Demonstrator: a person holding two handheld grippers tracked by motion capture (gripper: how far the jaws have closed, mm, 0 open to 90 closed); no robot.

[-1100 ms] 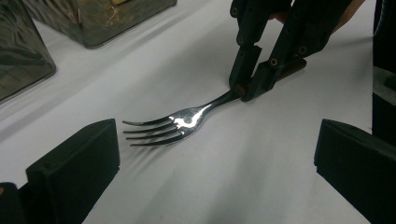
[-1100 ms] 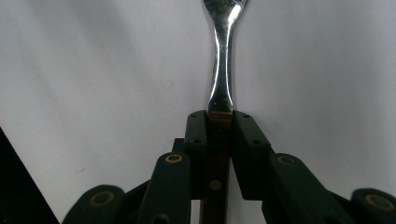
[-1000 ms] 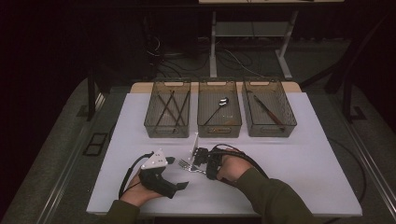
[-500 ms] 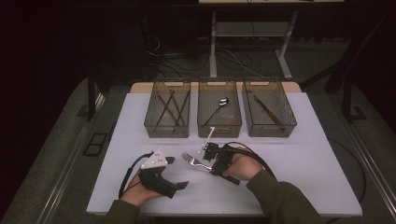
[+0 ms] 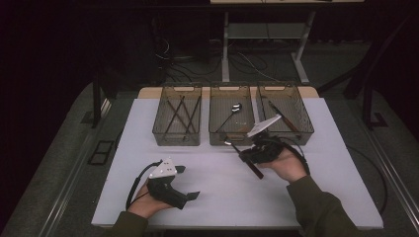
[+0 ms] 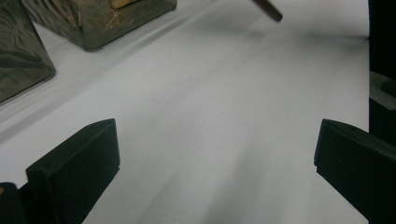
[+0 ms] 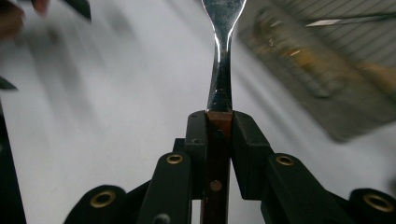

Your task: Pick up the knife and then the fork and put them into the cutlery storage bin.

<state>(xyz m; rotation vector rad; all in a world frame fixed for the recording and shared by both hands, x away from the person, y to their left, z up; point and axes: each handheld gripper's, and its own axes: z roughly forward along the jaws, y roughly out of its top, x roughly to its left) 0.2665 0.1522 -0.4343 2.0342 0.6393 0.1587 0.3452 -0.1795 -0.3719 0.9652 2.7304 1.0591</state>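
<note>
High view: right gripper [image 5: 245, 149] carrying fork [image 7: 223, 56] toward trays.
Moved up-right since earlier, jaws clamped on wooden handle; left gripper [image 5: 185, 182] unmoved, jaws wide apart.

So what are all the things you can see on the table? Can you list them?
Table: one, white top, in the middle of the high view.
Bins: three, see-through smoky grey, in a row at the table's far edge.
Sticks: a few, dark, thin, crossed in the left bin.
Spoon: one, silver, in the middle bin.
Utensil: one, brown handle, in the right bin.
Fork: one, silver with a brown wooden handle, clamped in the right gripper, lifted near the middle bin.
Left gripper: one, black, jaws open, low over the table's near left.
Right gripper: one, black, shut on the fork's handle.
</note>
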